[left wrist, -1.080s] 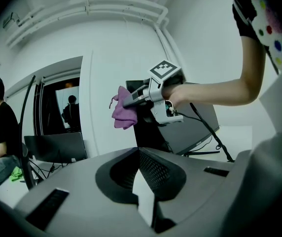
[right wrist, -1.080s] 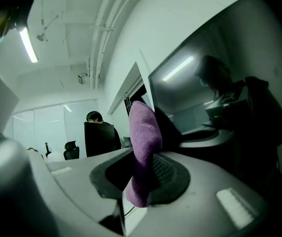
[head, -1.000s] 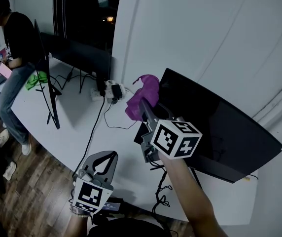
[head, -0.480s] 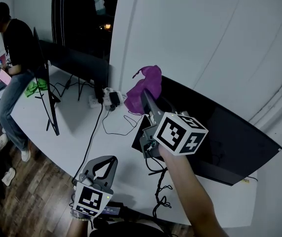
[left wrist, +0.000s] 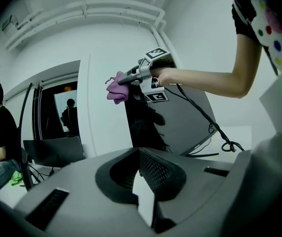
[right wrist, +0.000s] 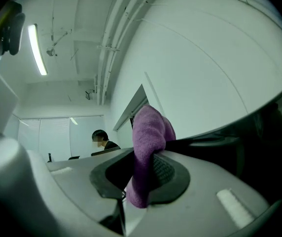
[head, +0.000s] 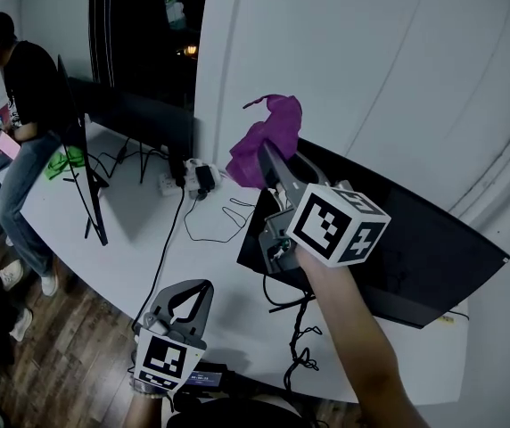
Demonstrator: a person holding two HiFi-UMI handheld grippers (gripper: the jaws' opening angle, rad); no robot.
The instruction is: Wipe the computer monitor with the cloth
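Right gripper [head: 269, 162] has its jaws clamped on the purple cloth [head: 267, 139]; in the right gripper view the cloth [right wrist: 148, 152] sits pinched between the pads and bunches up above the jaw tips. The cloth is held up in the air at the far-left top corner of the black monitor [head: 415, 248], close to the white wall [head: 371, 69]. Can't tell if it touches the screen edge. The left gripper view shows the same cloth [left wrist: 116, 89] right at the monitor's [left wrist: 180, 125] upper edge, with the right gripper [left wrist: 127, 78] behind it. Left gripper [head: 193, 291] is low at the near edge of the white table [head: 130, 226]. Its jaws are together with nothing between them, well apart from the monitor. The monitor stands on the table's right part, screen dark and leaning back. A second monitor [head: 81, 163] stands edge-on at the left, a green rag [head: 63, 155] just beyond it. A power strip [head: 197, 177] and loose cables [head: 228, 218] lie between the two monitors. A person [head: 23, 87] sits at the far left.
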